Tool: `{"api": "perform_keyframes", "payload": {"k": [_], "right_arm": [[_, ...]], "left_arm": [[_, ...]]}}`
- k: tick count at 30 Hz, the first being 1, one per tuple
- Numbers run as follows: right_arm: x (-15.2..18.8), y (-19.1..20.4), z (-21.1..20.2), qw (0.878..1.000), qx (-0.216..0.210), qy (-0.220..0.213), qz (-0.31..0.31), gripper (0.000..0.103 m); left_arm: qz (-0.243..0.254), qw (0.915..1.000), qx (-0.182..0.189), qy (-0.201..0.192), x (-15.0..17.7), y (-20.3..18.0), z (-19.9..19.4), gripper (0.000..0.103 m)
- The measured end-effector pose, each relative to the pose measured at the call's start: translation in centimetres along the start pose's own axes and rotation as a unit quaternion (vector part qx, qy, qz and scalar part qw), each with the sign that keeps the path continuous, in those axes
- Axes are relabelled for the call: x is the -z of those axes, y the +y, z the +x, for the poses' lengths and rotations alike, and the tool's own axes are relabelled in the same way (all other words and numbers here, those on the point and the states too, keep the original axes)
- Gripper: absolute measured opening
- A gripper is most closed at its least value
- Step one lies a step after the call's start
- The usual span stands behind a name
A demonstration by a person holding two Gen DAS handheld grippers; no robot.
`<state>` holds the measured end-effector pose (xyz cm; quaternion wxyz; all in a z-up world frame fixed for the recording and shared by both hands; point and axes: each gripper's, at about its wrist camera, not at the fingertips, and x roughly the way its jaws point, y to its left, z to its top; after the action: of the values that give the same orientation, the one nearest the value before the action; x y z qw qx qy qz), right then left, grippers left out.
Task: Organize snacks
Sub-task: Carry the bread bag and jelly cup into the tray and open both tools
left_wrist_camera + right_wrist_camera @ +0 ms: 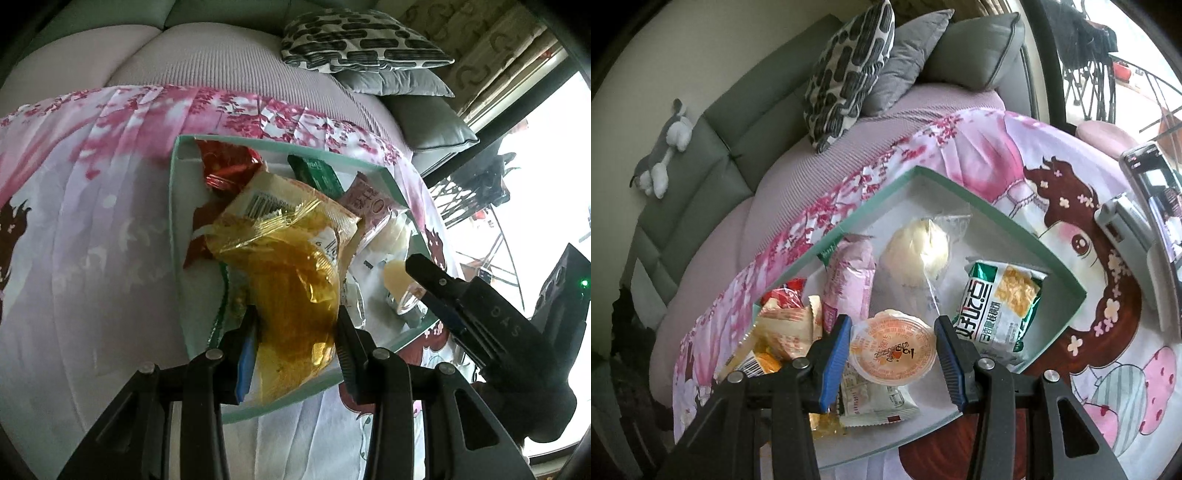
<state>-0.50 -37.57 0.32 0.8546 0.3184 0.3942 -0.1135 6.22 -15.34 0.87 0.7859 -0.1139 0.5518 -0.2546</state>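
A white box with a teal rim (173, 221) (1015, 221) lies on a pink flowered sheet and holds several snack packets. My left gripper (297, 332) is shut on a clear yellow snack bag (288, 266) that hangs over the box's left half. My right gripper (892, 347) is shut on a small jelly cup with an orange lid (892, 347), above the box's near side. In the left wrist view, the right gripper (413, 284) and its jelly cup (400, 291) sit to the right of the yellow bag. The bag hides what lies under it.
In the box lie a red packet (225, 166), a pink packet (849, 280), a wrapped bun (919, 254), a green-and-white packet (1001, 302) and a small white packet (875, 402). Cushions (849, 66) lean at the back. A phone on a stand (1126, 236) is at the right.
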Motion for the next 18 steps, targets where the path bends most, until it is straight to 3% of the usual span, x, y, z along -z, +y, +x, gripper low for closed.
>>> {"api": "perform_keyframes", "payload": {"k": [18], "right_arm": [[0.6, 0.0, 2.1, 0.999, 0.033, 0.022, -0.014, 0.049]], "left_arm": [[0.001, 0.9999, 0.009, -0.005, -0.6, -0.2, 1.7, 0.041]]}}
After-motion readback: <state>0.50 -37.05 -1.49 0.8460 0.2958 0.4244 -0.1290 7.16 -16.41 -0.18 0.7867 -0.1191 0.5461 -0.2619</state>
